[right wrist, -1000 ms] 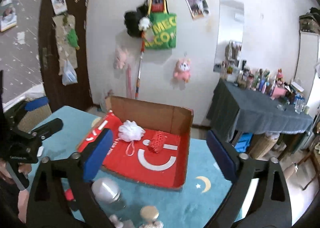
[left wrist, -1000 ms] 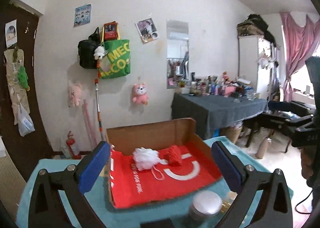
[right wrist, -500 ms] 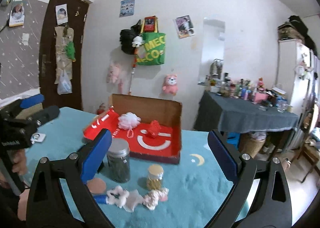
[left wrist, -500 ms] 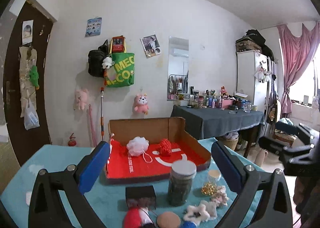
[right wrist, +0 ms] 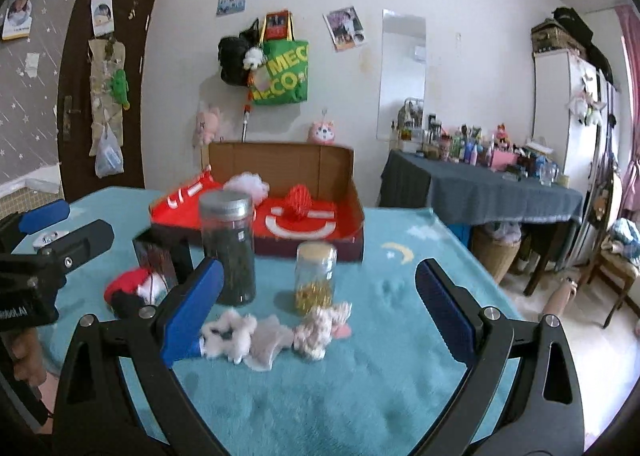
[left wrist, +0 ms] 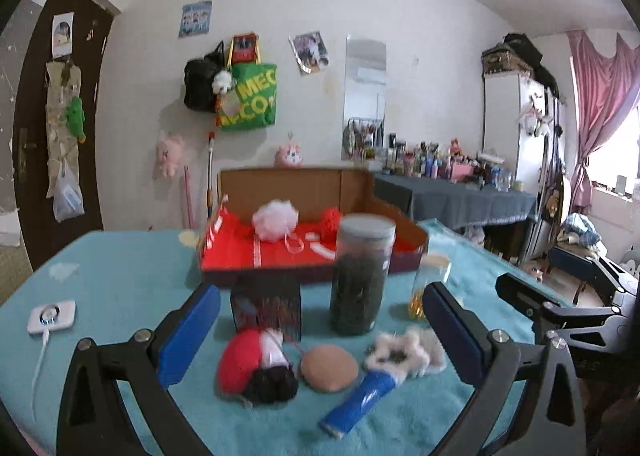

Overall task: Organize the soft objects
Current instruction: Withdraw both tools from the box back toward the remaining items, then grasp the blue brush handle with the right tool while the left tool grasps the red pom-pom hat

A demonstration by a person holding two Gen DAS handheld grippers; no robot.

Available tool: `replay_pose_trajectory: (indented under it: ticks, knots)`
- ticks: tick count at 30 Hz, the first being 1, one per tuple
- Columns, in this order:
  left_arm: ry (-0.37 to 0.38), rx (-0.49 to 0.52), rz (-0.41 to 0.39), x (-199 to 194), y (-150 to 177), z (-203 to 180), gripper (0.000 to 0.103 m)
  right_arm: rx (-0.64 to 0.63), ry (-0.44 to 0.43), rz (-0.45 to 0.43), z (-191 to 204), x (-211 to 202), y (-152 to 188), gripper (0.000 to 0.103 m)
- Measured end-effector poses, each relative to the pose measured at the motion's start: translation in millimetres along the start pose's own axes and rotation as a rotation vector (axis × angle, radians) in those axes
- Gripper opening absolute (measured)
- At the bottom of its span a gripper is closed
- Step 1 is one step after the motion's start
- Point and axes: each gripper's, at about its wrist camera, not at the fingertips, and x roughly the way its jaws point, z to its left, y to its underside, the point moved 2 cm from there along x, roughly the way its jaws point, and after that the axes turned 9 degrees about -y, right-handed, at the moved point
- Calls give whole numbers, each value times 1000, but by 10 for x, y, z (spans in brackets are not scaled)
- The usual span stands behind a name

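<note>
My left gripper (left wrist: pixel 320 328) is open and empty above the near table. Between its fingers lie a red, white and black plush ball (left wrist: pixel 252 364), a tan puff (left wrist: pixel 329 368) and a white fluffy scrunchie (left wrist: pixel 404 352). My right gripper (right wrist: pixel 316 312) is open and empty; below it lie the scrunchie (right wrist: pixel 228 336), a white cloth (right wrist: pixel 266 344) and a cream knitted piece (right wrist: pixel 320 330). A cardboard box with a red lining (left wrist: pixel 280 252) holds a white bath pouf (left wrist: pixel 275 219) and a red mesh ball (right wrist: pixel 300 198).
A tall jar of dark contents (left wrist: pixel 360 276), a small jar with gold bits (right wrist: pixel 315 276), a dark box (left wrist: pixel 266 310) and a blue tube (left wrist: pixel 360 400) stand or lie among the soft things on the teal cloth (right wrist: pixel 380 376). A white device (left wrist: pixel 51 316) lies left.
Both grippers have pulled back and lowered. The box now sits farther off, and the jars and loose soft things near the table's front have come into view.
</note>
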Motion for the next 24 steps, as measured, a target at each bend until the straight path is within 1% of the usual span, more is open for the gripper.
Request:
replay_pose_trajectory:
  ticks: [5, 9, 16, 19, 22, 24]
  knots:
    - [5, -27, 105, 205, 232, 86, 103, 27, -12, 97, 2, 235, 284, 98]
    - [-18, -31, 158, 320, 363, 147, 103, 59, -25, 162, -15, 395, 456, 98]
    - [-54, -34, 179, 397, 382, 309, 103, 80, -46, 198, 10, 522, 535, 98]
    - [-76, -27, 185, 430, 367, 393, 103, 93, -71, 212, 57, 570, 553, 98]
    - [-102, -13, 202, 501, 336, 484, 103, 107, -117, 230, 130, 627, 570, 98]
    - [-113, -8, 214, 543, 325, 554, 103, 121, -171, 249, 205, 673, 584, 98]
